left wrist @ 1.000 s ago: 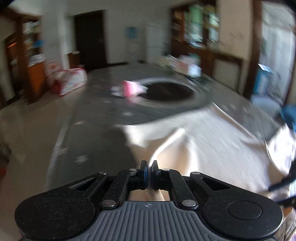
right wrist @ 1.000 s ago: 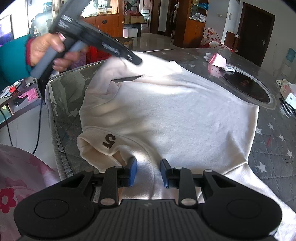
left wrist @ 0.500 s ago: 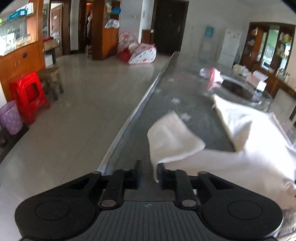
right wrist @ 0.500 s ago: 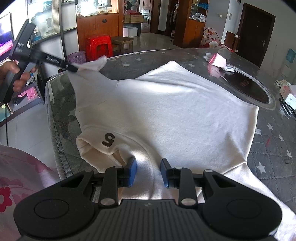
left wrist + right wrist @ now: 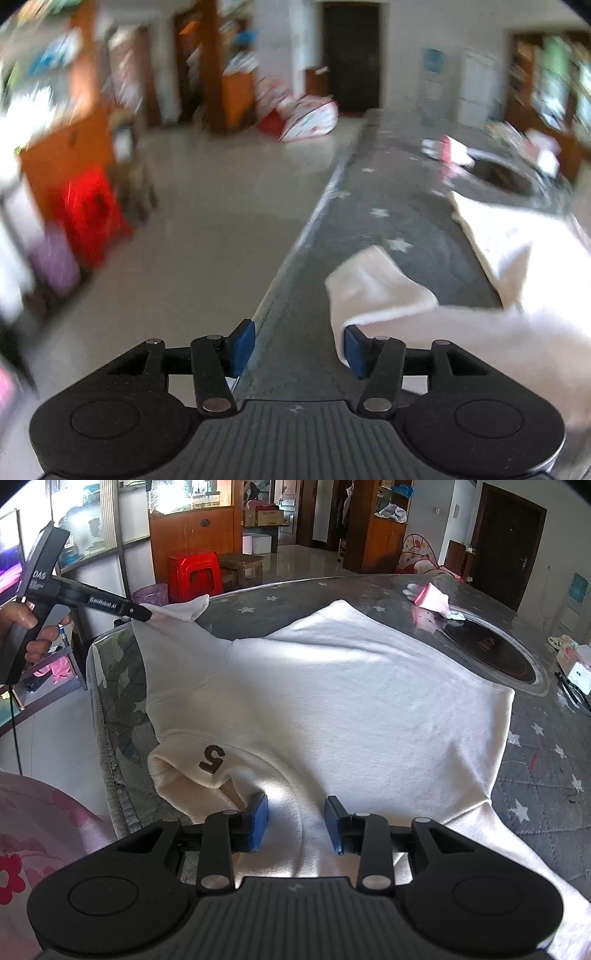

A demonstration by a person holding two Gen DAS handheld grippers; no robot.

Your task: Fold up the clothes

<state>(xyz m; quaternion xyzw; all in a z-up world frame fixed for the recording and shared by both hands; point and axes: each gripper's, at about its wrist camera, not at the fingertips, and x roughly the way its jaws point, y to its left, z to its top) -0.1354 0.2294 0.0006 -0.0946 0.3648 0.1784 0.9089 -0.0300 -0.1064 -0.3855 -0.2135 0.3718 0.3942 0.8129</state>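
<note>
Here the white shirt (image 5: 332, 701) lies flat on the grey star worktop (image 5: 546, 760). Left claw (image 5: 295, 343) is wide open, w/ the sleeve (image 5: 373, 284) touching one pad. Right claw (image 5: 295, 821) gapes over the collar, gripping nothing.

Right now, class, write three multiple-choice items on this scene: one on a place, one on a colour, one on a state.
1. Where does the pink packet lie?
A on the red stool
B beside the dark round inset in the grey star-print table
C on the floor

2. What colour is the numeral 5 on the white fleece sweatshirt?
A dark brown
B red
C green

3. How do the right gripper's jaws stand?
A shut on cloth
B shut on nothing
C open over the sweatshirt

Answers:
1 B, the packet sits at the inset's edge.
2 A, the print is dark on white.
3 C, the blue pads stand apart with cloth between them.
</note>
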